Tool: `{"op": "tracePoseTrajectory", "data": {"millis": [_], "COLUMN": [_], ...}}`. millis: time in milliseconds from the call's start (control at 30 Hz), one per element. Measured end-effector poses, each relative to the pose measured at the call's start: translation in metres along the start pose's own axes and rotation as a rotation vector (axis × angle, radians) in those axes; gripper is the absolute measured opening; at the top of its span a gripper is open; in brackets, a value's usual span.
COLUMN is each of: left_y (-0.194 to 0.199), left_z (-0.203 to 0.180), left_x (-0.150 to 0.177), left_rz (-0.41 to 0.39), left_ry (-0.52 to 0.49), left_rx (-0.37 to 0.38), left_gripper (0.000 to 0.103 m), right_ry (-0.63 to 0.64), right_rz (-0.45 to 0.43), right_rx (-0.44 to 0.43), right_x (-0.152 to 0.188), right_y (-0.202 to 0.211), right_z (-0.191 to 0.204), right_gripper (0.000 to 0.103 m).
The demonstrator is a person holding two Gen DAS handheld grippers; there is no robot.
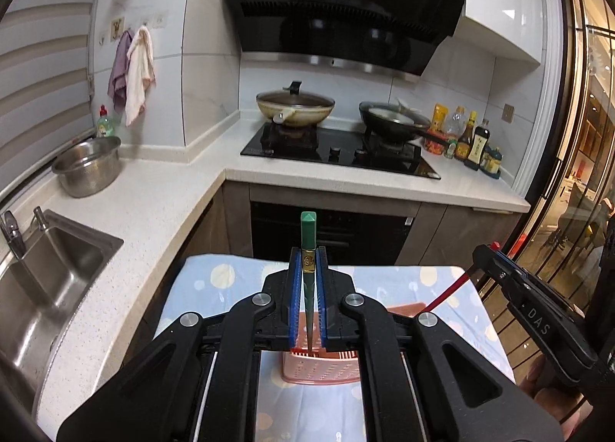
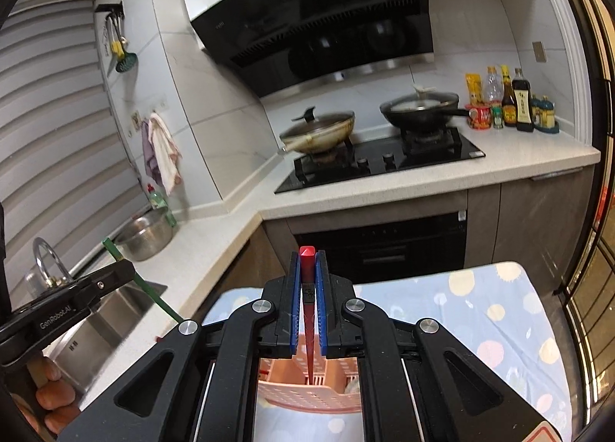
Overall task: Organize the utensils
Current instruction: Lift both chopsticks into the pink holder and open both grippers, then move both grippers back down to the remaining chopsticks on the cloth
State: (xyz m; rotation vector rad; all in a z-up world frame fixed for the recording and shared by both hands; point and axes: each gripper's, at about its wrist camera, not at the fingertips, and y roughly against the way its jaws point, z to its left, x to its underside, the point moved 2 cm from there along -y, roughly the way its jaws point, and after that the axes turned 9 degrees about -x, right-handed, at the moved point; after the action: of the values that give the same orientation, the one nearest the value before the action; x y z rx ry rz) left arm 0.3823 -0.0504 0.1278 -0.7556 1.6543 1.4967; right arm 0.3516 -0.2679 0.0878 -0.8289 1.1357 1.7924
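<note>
Far left: steel sink set in the white counter, with a steel pot standing on the counter beyond it.

Left gripper: jaws closed down to a narrow gap, blue pads clamped on a green chopstick. The thick end stands up past the fingertips; the thin end points down toward the pink perforated basket. Cannot tell whether the tip touches the basket.

The basket sits on a small table covered by a light blue dotted cloth, near the viewer and in front of the oven.

Right gripper: jaws likewise nearly closed, pads gripping a red chopstick. Its tip reaches down into the basket's slotted compartment.

In the left wrist view the red chopstick slants out from the right gripper at the right edge.

Far right, beyond the stove: bottles grouped on the counter.
</note>
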Motion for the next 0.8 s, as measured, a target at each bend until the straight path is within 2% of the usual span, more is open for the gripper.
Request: {"op": "tracePoseTrajectory", "data": {"millis": [100,133,200,267,300,400,600,800], "left_y": [-0.01,-0.011,-0.009,-0.005,-0.002,0.008,0.03,0.058], "left_z": [0.001,0.002,0.004,0.007,0.009,0.013,0.017,0.015], "left_x": [0.009,0.011,0.013,0.013,0.013,0.013,0.018,0.038], "left_rz": [0.032,0.036,0.036,0.026,0.016,-0.001,-0.008,-0.001], "left_ry": [0.0,0.004,0.008,0.021,0.026,0.027,0.03,0.007], "left_rx": [0.003,0.003,-0.006,-0.019,-0.029,-0.041,-0.047,-0.051], "left_gripper": [0.007,0.008,0.014,0.045,0.049,0.052,0.055,0.056], "right_ry": [-0.012,-0.019,-0.028,-0.035,-0.037,-0.043,-0.033,-0.025], "right_rz": [0.028,0.022,0.009,-0.005,-0.012,-0.03,-0.039,-0.018], "right_rx": [0.016,0.02,0.03,0.036,0.036,0.033,0.011,-0.017], "right_x": [0.008,0.009,0.009,0.008,0.008,0.007,0.012,0.031], "right_y": [-0.007,-0.005,-0.001,0.005,0.009,0.022,0.05,0.083], "right_z": [-0.006,-0.008,-0.01,-0.011,-0.011,-0.011,-0.001,0.012], "right_gripper": [0.008,0.011,0.023,0.031,0.033,0.037,0.037,0.037]}}
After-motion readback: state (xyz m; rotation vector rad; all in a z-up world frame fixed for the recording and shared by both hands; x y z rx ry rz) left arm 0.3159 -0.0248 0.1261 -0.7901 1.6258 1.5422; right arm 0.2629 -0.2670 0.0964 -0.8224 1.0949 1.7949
